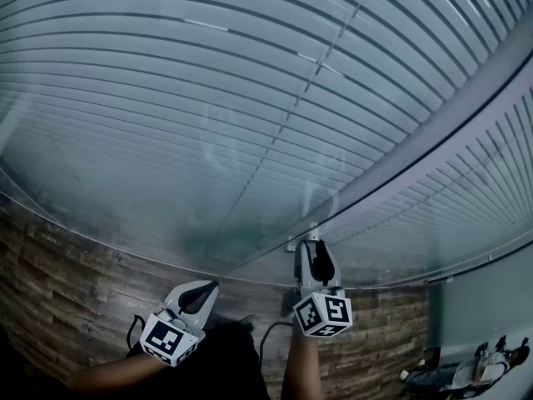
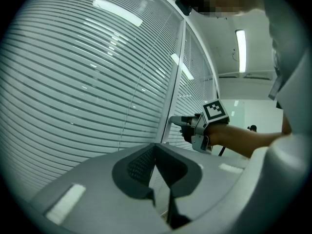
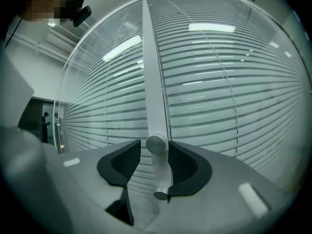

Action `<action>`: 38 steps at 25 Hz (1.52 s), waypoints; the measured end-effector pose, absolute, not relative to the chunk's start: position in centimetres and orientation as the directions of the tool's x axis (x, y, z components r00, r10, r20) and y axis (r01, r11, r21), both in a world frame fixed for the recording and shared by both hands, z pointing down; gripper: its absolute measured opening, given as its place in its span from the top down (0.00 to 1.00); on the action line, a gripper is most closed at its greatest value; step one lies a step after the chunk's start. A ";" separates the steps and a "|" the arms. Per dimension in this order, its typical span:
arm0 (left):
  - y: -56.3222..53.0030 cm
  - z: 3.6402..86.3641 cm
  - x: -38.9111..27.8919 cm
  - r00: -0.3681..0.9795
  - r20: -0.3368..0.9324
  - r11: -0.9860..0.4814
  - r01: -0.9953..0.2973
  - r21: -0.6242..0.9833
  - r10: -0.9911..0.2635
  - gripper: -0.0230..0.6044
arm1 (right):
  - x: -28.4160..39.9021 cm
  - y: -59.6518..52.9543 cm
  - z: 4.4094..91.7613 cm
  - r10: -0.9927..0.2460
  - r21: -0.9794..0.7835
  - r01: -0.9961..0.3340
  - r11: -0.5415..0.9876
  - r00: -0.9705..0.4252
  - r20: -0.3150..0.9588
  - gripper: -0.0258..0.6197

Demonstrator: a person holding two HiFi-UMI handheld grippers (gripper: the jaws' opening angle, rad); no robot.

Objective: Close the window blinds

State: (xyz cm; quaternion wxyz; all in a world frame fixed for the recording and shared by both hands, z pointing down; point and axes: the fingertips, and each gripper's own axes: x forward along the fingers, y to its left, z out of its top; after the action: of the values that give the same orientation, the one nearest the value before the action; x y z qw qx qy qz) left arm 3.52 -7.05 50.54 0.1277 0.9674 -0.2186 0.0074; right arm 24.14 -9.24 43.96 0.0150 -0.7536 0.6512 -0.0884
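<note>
Window blinds (image 1: 208,98) of pale horizontal slats fill two glass panes, sitting behind the glass (image 3: 234,82), where ceiling lights are mirrored; thin dark lines show between the slats in the right gripper view. A grey upright frame (image 3: 153,82) divides the panes, and a small round metal knob (image 3: 156,144) stands out from it low down. The right gripper (image 3: 155,152), held level at the frame, has its jaws spread wide with the knob between them: the right-hand pad lies just against the knob's stem, the other stands clear of it, so nothing is clamped. The left gripper (image 1: 212,286) hangs to the left, well apart from the knob and short of the glass, its jaws clenched tip to tip with nothing in them. Seen from the left gripper view, the person's forearm (image 2: 243,140) reaches level to the frame. Below the lower edge of the panes runs a brown wood-patterned surface (image 1: 67,273), with open space between it and both grippers.
</note>
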 end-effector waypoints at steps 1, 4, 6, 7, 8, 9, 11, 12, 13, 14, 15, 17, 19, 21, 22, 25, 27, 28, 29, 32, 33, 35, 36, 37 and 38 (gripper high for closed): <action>-7.1 50.5 3.5 0.904 0.069 -0.871 -0.425 0.246 -0.421 0.96 | 24.2 -9.2 43.9 -0.984 -0.152 -0.976 -0.155 0.139 0.108 0.68; -7.1 50.6 3.4 0.904 0.068 -0.870 -0.425 0.250 -0.423 0.96 | 24.5 -9.1 43.7 -0.984 -0.180 -0.969 -0.167 0.152 0.096 0.76; -7.0 50.6 3.4 0.902 0.067 -0.869 -0.429 0.247 -0.426 0.96 | 24.4 -9.2 43.7 -0.980 -0.112 -0.977 -0.180 0.168 0.110 0.76; -7.0 50.6 3.4 0.902 0.067 -0.869 -0.430 0.245 -0.427 0.96 | 24.3 -9.2 43.7 -0.975 -0.026 -0.981 -0.190 0.186 0.125 0.77; -7.0 50.6 3.4 0.902 0.068 -0.869 -0.430 0.245 -0.427 0.96 | 24.2 -9.3 43.7 -0.967 0.086 -0.976 -0.198 0.209 0.143 0.77; -7.0 50.6 3.4 0.902 0.070 -0.869 -0.430 0.246 -0.426 0.96 | 24.0 -9.4 43.7 -0.959 0.201 -0.959 -0.199 0.233 0.160 0.77; -6.9 50.6 3.5 0.903 0.073 -0.870 -0.428 0.245 -0.423 0.96 | 23.7 -9.5 43.7 -0.947 0.374 -0.909 -0.185 0.267 0.181 0.77; -6.8 50.6 3.5 0.904 0.075 -0.872 -0.426 0.239 -0.421 0.96 | 23.6 -9.5 43.8 -0.942 0.437 -0.883 -0.173 0.277 0.187 0.77; -6.7 50.5 3.6 0.905 0.076 -0.877 -0.423 0.228 -0.418 0.96 | 23.4 -9.6 43.8 -0.939 0.490 -0.856 -0.162 0.287 0.192 0.77; -6.5 50.3 3.7 0.908 0.073 -0.883 -0.419 0.212 -0.413 0.96 | 23.3 -9.6 43.9 -0.935 0.537 -0.830 -0.151 0.296 0.195 0.77; -6.3 50.1 3.8 0.910 0.068 -0.889 -0.413 0.196 -0.408 0.96 | 23.3 -9.6 43.9 -0.932 0.575 -0.806 -0.142 0.304 0.196 0.77; -6.0 49.7 4.0 0.914 0.062 -0.897 -0.405 0.179 -0.401 0.96 | 23.1 -9.6 44.0 -0.930 0.621 -0.773 -0.129 0.313 0.195 0.77; -5.9 49.6 4.1 0.915 0.062 -0.897 -0.404 0.178 -0.399 0.96 | 23.1 -9.5 44.0 -0.932 0.621 -0.774 -0.124 0.306 0.194 0.77; -5.7 49.5 4.2 0.914 0.064 -0.897 -0.405 0.179 -0.400 0.96 | 23.1 -9.5 43.9 -0.942 0.556 -0.821 -0.130 0.278 0.190 0.77; -5.6 49.5 4.2 0.915 0.064 -0.897 -0.404 0.178 -0.399 0.96 | 23.2 -9.4 43.8 -0.949 0.496 -0.857 -0.139 0.259 0.182 0.77; -5.8 49.7 4.2 0.915 0.058 -0.895 -0.402 0.196 -0.399 0.96 | 23.5 -9.4 43.4 -0.964 0.324 -0.930 -0.172 0.227 0.141 0.76; -6.0 49.7 4.5 0.915 0.048 -0.891 -0.402 0.210 -0.401 0.96 | 23.8 -9.5 43.5 -0.966 0.252 -0.951 -0.181 0.220 0.133 0.76; -6.0 49.5 4.6 0.915 0.044 -0.891 -0.402 0.210 -0.402 0.96 | 24.0 -9.3 43.5 -0.968 0.219 -0.958 -0.185 0.216 0.129 0.76; -5.9 49.4 4.8 0.914 0.044 -0.891 -0.402 0.208 -0.402 0.96 | 24.2 -9.0 43.5 -0.969 0.189 -0.963 -0.191 0.216 0.122 0.76; -5.6 49.3 4.9 0.915 0.054 -0.896 -0.401 0.192 -0.399 0.96 | 24.4 -8.2 42.9 -0.970 0.136 -0.968 -0.209 0.223 0.097 0.76; -5.6 49.2 5.0 0.917 0.056 -0.898 -0.399 0.185 -0.396 0.96 | 24.4 -8.0 42.6 -0.970 0.127 -0.969 -0.214 0.226 0.086 0.76; -5.6 49.4 5.1 0.916 0.062 -0.897 -0.402 0.182 -0.397 0.96 | 24.4 -7.6 42.2 -0.972 0.095 -0.971 -0.219 0.226 0.066 0.76; -5.7 49.5 5.2 0.914 0.065 -0.895 -0.405 0.186 -0.400 0.96 | 24.4 -7.4 42.1 -0.973 0.070 -0.973 -0.218 0.223 0.058 0.77; -5.7 49.7 5.3 0.913 0.070 -0.893 -0.408 0.192 -0.402 0.96 | 24.4 -7.2 42.1 -0.974 0.047 -0.975 -0.216 0.218 0.054 0.79; -5.7 49.8 5.4 0.913 0.073 -0.892 -0.408 0.196 -0.401 0.96 | 24.4 -6.9 42.1 -0.975 0.034 -0.976 -0.214 0.215 0.053 0.81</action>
State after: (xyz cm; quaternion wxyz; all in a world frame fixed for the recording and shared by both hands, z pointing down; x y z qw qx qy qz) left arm 5.35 -5.71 49.85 0.1038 0.9725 -0.2079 0.0153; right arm 24.38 -6.94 42.10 -0.0298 -0.7790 0.6263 -0.0097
